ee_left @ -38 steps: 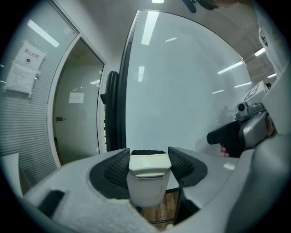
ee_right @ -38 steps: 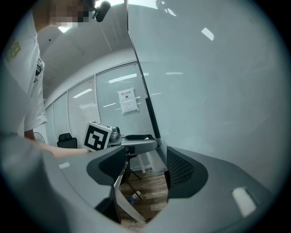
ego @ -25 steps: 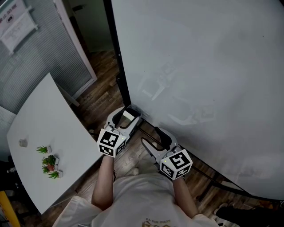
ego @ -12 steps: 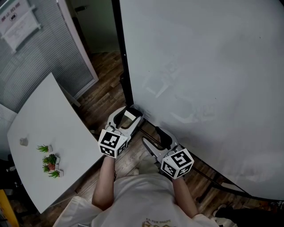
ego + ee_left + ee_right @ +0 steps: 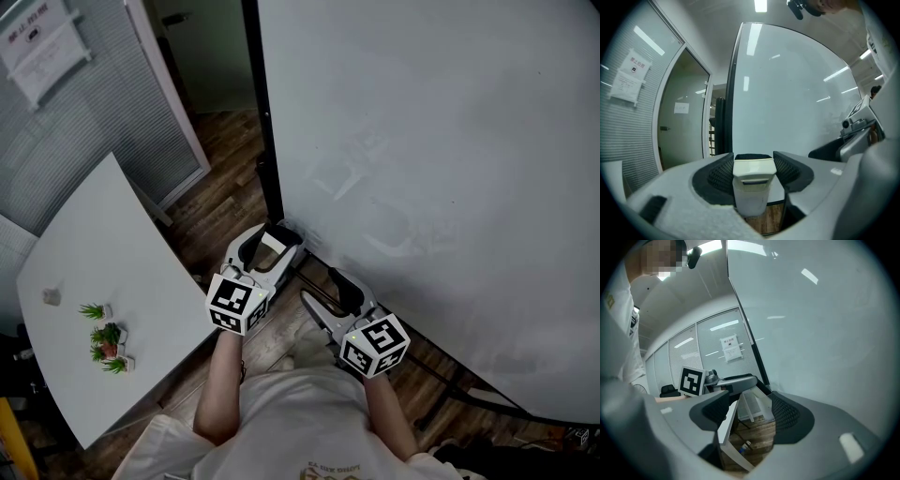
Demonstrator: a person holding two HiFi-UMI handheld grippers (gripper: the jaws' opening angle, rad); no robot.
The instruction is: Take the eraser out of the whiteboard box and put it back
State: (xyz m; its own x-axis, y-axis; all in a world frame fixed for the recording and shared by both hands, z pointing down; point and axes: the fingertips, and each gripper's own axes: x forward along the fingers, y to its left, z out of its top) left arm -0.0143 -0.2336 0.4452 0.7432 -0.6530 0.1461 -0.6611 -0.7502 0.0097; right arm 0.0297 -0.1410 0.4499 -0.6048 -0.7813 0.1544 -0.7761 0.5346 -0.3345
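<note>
A cream-white eraser [image 5: 271,243] sits upright between the dark ribbed pads of my left gripper [image 5: 266,247], which is shut on it. In the left gripper view the eraser [image 5: 751,185] fills the gap of that gripper [image 5: 753,164], with the whiteboard [image 5: 787,103] just behind it. My right gripper [image 5: 329,297] hovers to the right, close to the whiteboard [image 5: 422,178], open and empty. Its own view shows only floor and a table edge between the pads of that gripper [image 5: 750,413]. I cannot make out the whiteboard box in any view.
The whiteboard's black frame post [image 5: 265,141] stands just beyond the left gripper. A white table [image 5: 94,272] with small potted plants [image 5: 105,344] is at the left. A glass partition with blinds [image 5: 84,122] and a doorway lie farther back, over wooden floor [image 5: 220,202].
</note>
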